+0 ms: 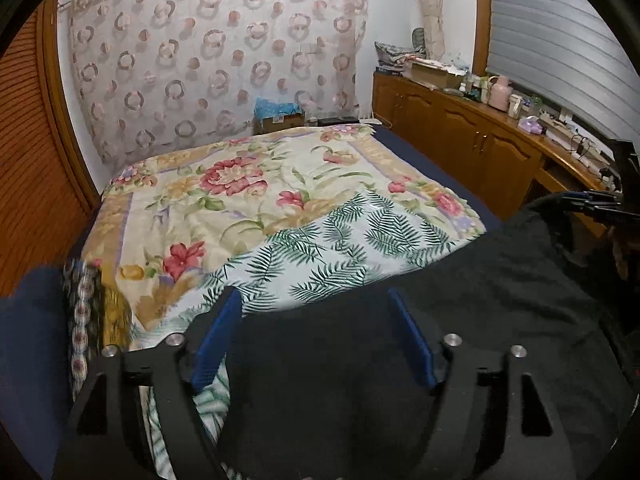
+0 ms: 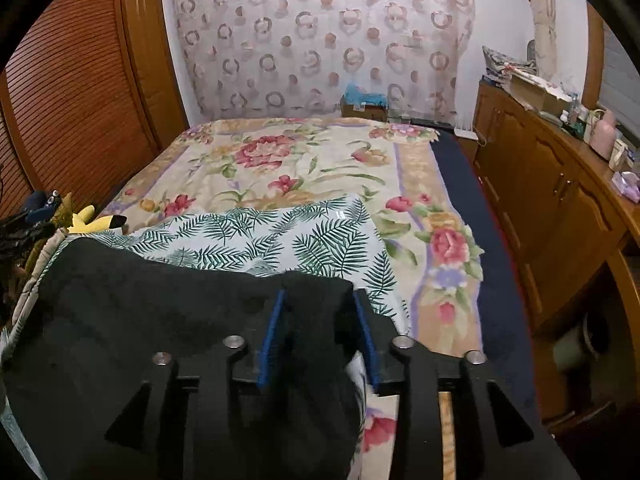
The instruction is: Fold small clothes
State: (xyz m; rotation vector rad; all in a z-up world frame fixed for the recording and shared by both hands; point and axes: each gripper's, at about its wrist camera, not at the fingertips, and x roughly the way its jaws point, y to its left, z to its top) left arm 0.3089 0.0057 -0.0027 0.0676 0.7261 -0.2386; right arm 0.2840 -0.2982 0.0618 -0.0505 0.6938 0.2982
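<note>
**Black garment being held up over the bed by two grippers**

A black garment [image 1: 420,340] is being held above the near end of a bed, in front of a fern-print cloth [image 1: 340,256] that is lying on a floral bedspread [image 1: 224,184]. In the left wrist view, the dark fabric is being draped between the blue fingers [image 1: 216,340] of the left gripper [image 1: 312,300], which are spread wide apart; whether the cloth is being gripped there cannot be told. At the right edge of that view, the right gripper [image 1: 596,204] is being seen side-on at the garment's far corner.

In the right wrist view, the right gripper [image 2: 320,300] is being shown with its blue fingers [image 2: 272,336] partly apart, and a bunched fold of the black garment [image 2: 160,304] is being held between them, the fabric filling the gap. The fern-print cloth [image 2: 280,236] and floral bedspread [image 2: 304,156] are being seen beyond it. Plush toys [image 2: 96,220] are lying at the bed's left side, and a wooden cabinet [image 2: 552,200] is standing along the right.
</note>
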